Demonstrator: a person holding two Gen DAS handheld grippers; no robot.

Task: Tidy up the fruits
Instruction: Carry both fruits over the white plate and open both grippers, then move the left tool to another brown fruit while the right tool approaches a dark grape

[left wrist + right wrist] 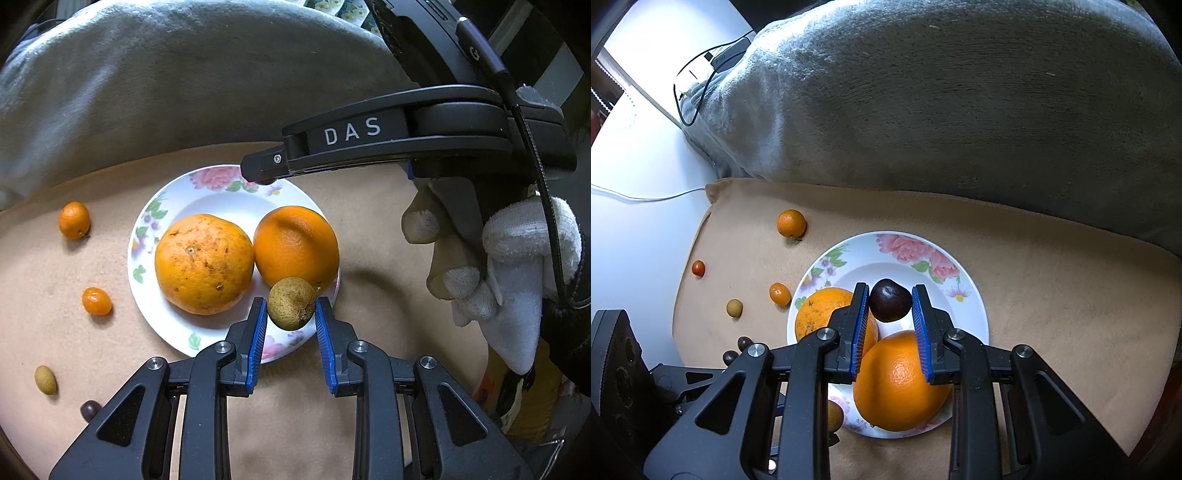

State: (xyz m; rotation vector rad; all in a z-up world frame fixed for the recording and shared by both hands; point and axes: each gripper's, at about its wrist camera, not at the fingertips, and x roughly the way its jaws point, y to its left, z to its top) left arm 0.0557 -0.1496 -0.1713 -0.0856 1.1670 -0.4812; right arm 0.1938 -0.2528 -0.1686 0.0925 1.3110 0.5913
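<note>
Two oranges point(204, 263) on flowered plate point(173, 199)

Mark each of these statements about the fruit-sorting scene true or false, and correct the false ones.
1. The left gripper holds a small brownish-green round fruit. True.
2. The right gripper is empty. False: it is shut on a dark glossy round fruit.
3. Two large oranges, a speckled one and a smooth one, lie on the white floral-rimmed plate. True.
4. The plate stands on a bare wooden table. False: it rests on a tan cloth.
5. No fruit lies off the plate. False: a small orange citrus, among others, lies on the cloth.
</note>
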